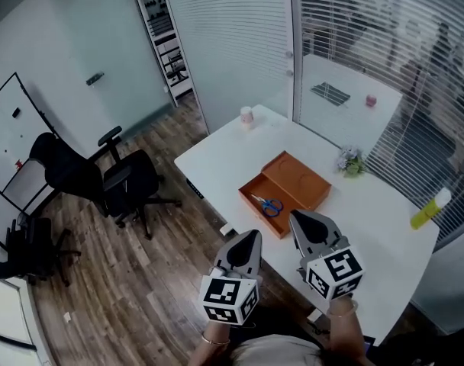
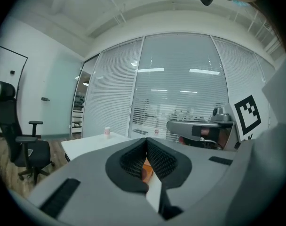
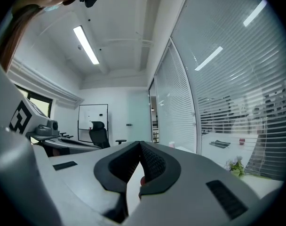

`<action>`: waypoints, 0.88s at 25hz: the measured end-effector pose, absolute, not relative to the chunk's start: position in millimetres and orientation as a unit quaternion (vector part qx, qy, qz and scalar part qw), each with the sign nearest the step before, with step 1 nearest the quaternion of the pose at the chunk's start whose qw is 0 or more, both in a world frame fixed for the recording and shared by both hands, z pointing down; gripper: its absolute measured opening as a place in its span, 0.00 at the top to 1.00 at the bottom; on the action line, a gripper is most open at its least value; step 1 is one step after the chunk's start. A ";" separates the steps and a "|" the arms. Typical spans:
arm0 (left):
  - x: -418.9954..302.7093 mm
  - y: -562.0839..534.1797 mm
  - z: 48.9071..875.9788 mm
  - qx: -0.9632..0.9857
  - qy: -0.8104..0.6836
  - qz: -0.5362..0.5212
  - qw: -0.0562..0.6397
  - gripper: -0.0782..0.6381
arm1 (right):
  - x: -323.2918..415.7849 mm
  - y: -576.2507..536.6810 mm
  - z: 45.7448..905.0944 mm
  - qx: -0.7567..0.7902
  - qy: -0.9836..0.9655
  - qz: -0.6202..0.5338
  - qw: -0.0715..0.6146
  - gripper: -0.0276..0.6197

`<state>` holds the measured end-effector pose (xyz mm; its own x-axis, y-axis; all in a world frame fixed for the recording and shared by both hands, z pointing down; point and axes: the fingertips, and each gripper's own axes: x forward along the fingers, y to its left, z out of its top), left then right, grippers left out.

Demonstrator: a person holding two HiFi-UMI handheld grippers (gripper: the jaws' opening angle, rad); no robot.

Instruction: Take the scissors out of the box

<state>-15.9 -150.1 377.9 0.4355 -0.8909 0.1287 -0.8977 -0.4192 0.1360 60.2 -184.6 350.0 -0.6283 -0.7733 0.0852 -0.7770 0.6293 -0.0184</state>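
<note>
While both claws hung just short of the table's near edge, I had the left gripper (image 1: 252, 239) shut with nothing in it, jaws meeting at the tips, and the right gripper (image 1: 294, 216) likewise closed and empty. The scissors (image 1: 270, 205), blue-handled, lay flat in the nearer half of the open orange box (image 1: 302, 181) on the white table (image 1: 217, 157). To reach well, I judged one claw should open before descending, clear the low wall, straddle the scissors near the pivot, and close only with both pads seated; the other could steady the box.
</note>
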 end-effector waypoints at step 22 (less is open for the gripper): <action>-15.6 -250.1 376.2 0.849 -0.522 0.019 0.082 0.87 | 56.8 -277.2 377.2 0.423 -0.902 0.031 0.080 0.91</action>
